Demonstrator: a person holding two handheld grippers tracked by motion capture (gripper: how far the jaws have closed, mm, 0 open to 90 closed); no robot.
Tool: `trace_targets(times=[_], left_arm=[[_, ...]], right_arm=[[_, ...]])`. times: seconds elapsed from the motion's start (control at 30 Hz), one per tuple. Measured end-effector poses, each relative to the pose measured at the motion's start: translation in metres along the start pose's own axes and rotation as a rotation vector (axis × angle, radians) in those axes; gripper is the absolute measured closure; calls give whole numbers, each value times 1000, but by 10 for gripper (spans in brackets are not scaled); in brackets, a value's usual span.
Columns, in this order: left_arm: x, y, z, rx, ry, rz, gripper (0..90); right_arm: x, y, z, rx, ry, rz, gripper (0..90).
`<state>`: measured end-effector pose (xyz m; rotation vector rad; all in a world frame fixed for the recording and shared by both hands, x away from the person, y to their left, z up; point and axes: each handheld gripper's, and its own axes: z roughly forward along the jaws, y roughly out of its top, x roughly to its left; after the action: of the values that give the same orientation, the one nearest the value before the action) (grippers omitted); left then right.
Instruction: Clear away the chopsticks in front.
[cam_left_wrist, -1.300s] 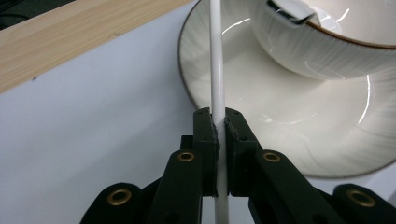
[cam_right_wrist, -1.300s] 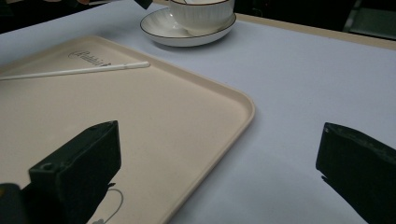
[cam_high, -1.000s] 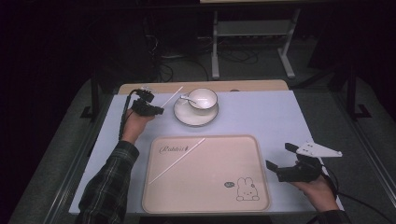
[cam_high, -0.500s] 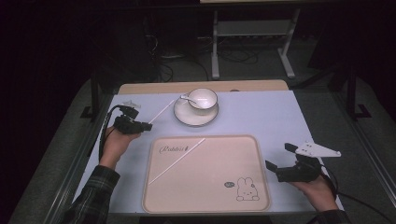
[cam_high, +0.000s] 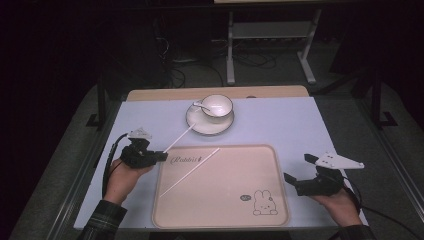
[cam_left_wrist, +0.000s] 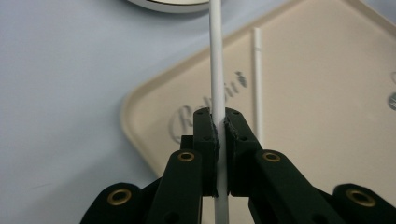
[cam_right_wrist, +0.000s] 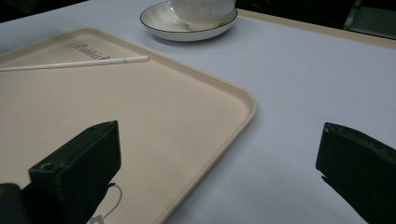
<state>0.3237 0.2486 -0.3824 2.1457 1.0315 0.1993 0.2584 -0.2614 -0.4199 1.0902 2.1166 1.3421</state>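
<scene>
Since the earlier frames, the left gripper (cam_high: 159, 156) has drawn back from the saucer toward the near-left of the table, bringing one thin white chopstick (cam_high: 179, 139) with it; the right gripper (cam_high: 299, 179) has not shifted.

Jaw state: in the left gripper view the two black jaws are clamped on the chopstick (cam_left_wrist: 215, 70), which passes straight up between the pads (cam_left_wrist: 205, 140). The grip sits near one end, so most of the length projects forward, its far end reaching the white ceramic saucer (cam_high: 197, 122). The right gripper's jaws stand wide apart, holding nothing, beside the tray's right edge.

Handling: the chopstick appears light, rigid and smooth. A hold near the end probably lets it pivot or slide in the pads; a grip nearer mid-length would likely be steadier.

Surroundings: a second white chopstick (cam_high: 190, 171) lies diagonally on the beige rectangular plastic tray (cam_high: 220, 220) with a rabbit print. The held stick hangs above the tray's raised left rim, near its far-left corner.

Clearance: a white ribbed cup (cam_high: 217, 105) with a spoon stands on the saucer, close to the projecting tip. The tray centre and right half are bare. The pale blue tabletop (cam_high: 285, 125) is open right of the saucer.
</scene>
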Motion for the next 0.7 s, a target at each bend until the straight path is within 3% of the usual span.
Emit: trace_targets(times=[0.2,0.4,0.7], left_arm=[[-23,-8,12,29,-39,21,844],[-40,-10,35,81,-61,41,843],[-55,-14,62,157,-27,75,841]], right_arm=[[0,0,0,1,-1,-4,0],[0,0,1,8,0,-5,0],[1,0,1,7,1,-6,0]])
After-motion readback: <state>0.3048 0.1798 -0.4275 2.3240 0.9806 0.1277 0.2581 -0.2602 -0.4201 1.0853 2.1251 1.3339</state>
